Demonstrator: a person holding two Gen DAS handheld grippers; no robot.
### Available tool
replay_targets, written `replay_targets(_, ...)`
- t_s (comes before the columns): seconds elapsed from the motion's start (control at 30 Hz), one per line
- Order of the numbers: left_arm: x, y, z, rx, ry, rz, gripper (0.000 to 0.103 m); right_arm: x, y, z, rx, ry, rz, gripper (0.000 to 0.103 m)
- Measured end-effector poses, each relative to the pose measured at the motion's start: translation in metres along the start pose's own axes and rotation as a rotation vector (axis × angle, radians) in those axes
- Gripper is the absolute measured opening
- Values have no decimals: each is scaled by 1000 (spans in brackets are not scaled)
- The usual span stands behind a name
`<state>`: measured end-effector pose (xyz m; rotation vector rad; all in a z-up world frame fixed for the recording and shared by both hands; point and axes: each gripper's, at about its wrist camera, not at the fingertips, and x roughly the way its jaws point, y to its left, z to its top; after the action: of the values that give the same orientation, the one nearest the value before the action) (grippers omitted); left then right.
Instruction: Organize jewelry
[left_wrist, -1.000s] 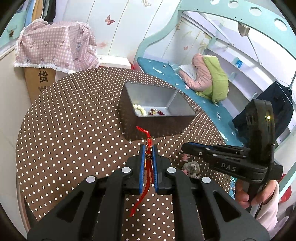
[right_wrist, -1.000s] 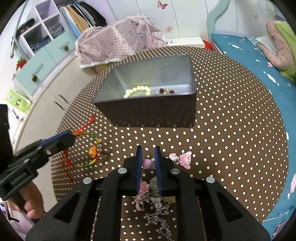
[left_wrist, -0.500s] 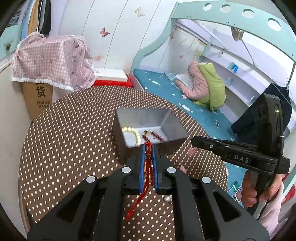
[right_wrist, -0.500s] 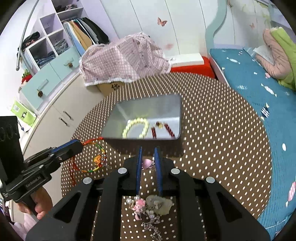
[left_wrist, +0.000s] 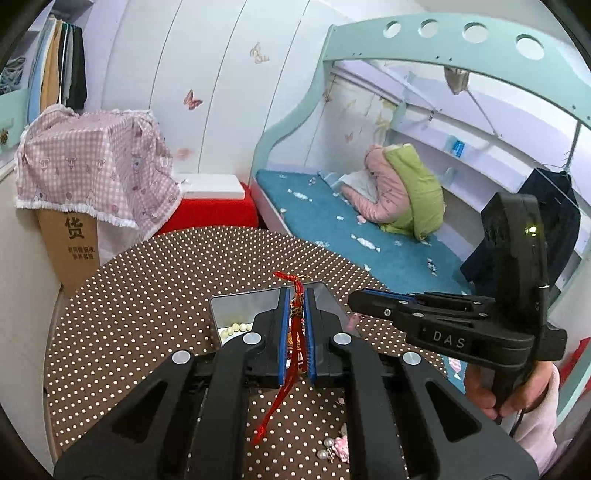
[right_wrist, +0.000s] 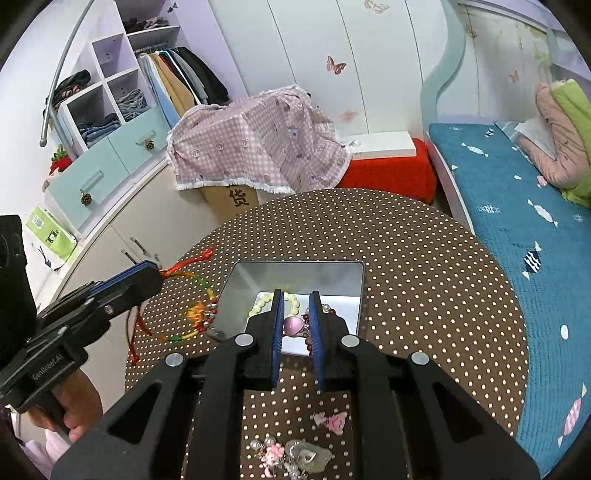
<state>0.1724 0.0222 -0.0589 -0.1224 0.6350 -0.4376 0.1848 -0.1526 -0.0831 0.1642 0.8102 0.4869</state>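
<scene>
Since a second ago both tools have risen above the metal tin (right_wrist: 295, 280): the left hand-held gripper (left_wrist: 295, 314) stays clamped on the red-cord bracelet (left_wrist: 291, 332), the right hand-held gripper (right_wrist: 295, 317) on a pink-stone ring (right_wrist: 293, 326). Only the right view shows the bracelet's multicoloured loop (right_wrist: 195, 314) hanging beside the tin, and loose pink charms (right_wrist: 330, 421) on the dotted surface (right_wrist: 424, 277).

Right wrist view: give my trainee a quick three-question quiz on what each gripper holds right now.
1. True or false: the left gripper is shut on a red cord bracelet.
2. What does the right gripper hold? A) pearl bracelet B) pink stone ring C) nothing
3. Fill in: the right gripper hangs over the metal ____.

Key: 1 true; 2 B, the pink stone ring; 3 tray.
</scene>
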Motion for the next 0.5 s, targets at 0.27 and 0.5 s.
replay_targets(0.27, 47, 11, -15, -33, 114, 41, 9, 26, -11, 0, 15, 61, 25, 13)
replay_targets(0.5, 59, 16, -22, -40, 152, 45, 11, 33, -16, 0, 22, 84, 22, 15)
